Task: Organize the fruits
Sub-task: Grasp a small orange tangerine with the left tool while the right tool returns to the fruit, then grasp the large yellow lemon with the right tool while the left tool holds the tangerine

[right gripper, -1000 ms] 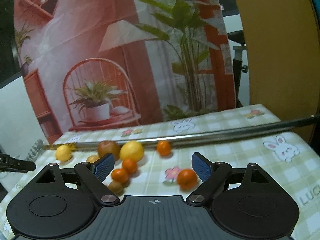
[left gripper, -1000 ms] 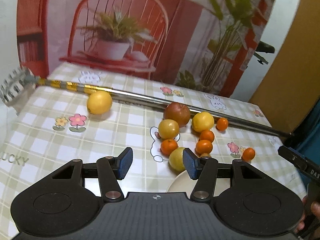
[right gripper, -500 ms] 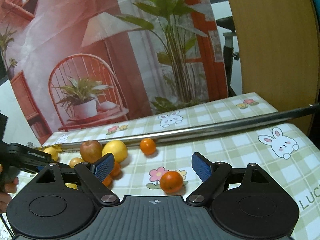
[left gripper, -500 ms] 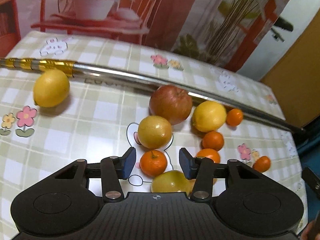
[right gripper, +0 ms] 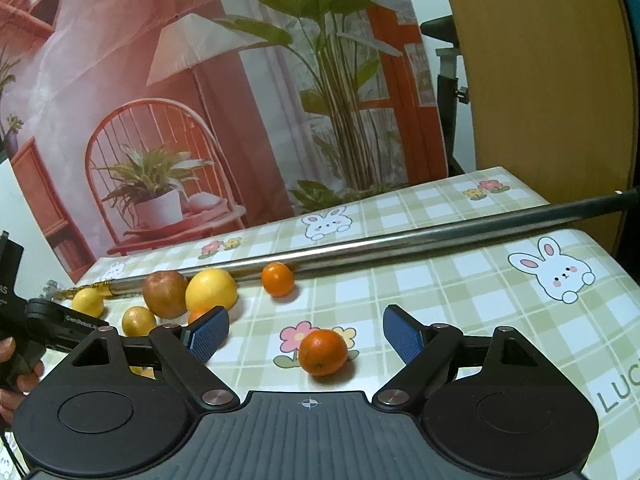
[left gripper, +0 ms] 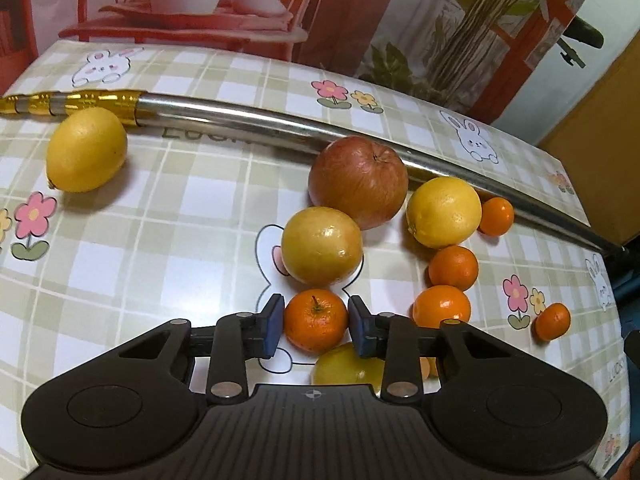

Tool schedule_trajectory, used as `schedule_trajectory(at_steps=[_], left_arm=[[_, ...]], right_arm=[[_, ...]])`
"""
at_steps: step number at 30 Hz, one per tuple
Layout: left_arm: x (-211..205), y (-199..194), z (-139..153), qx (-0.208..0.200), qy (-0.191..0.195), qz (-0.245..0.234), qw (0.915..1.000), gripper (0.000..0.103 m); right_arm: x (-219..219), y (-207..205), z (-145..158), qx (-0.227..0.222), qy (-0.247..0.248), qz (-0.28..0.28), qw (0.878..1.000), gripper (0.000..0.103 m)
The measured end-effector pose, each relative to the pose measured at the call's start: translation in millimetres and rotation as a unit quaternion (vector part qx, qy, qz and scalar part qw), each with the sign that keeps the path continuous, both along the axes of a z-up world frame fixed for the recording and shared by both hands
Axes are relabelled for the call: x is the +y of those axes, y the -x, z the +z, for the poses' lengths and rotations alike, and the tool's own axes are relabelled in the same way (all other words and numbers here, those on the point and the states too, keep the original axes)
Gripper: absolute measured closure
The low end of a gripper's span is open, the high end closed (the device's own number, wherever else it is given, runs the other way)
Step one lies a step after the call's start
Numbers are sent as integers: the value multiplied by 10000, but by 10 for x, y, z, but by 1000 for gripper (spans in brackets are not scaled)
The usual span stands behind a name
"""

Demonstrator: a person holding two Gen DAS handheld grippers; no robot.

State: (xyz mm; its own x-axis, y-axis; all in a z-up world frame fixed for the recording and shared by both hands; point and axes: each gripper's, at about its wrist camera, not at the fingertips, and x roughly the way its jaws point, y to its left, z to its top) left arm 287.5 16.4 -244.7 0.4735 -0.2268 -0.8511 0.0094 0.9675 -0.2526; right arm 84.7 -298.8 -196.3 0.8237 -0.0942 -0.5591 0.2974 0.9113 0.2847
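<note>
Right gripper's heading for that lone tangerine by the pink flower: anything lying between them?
Nothing: in the right wrist view only bare checked tablecloth lies between the open right gripper and the tangerine.

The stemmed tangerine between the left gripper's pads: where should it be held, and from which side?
Grip the stemmed tangerine across its widest middle, one pad on each flank, coming low from the near side as the left gripper does. It sits stem-up, round, with the yellow fruit crowding it behind, so the flanks look like the freest faces.

Left gripper jaws flanking a mandarin, contact unclear, apple beyond
</note>
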Motion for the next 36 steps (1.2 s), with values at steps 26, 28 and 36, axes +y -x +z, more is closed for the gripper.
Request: schedule_trajectory(at_steps=[26, 28, 36], left_arm=[[98, 859, 717, -1597, -452, -429, 9852, 67], [140, 920, 751, -1680, -505, -442, 9835, 67], [402, 1053, 856, -1902, -447, -198, 9805, 67]], right_arm=[[22, -311, -238, 539, 520, 587, 9955, 37], [83, -376, -188, 503, 499, 727, 9948, 37], [420, -839, 98, 274, 846, 1505, 9846, 37]])
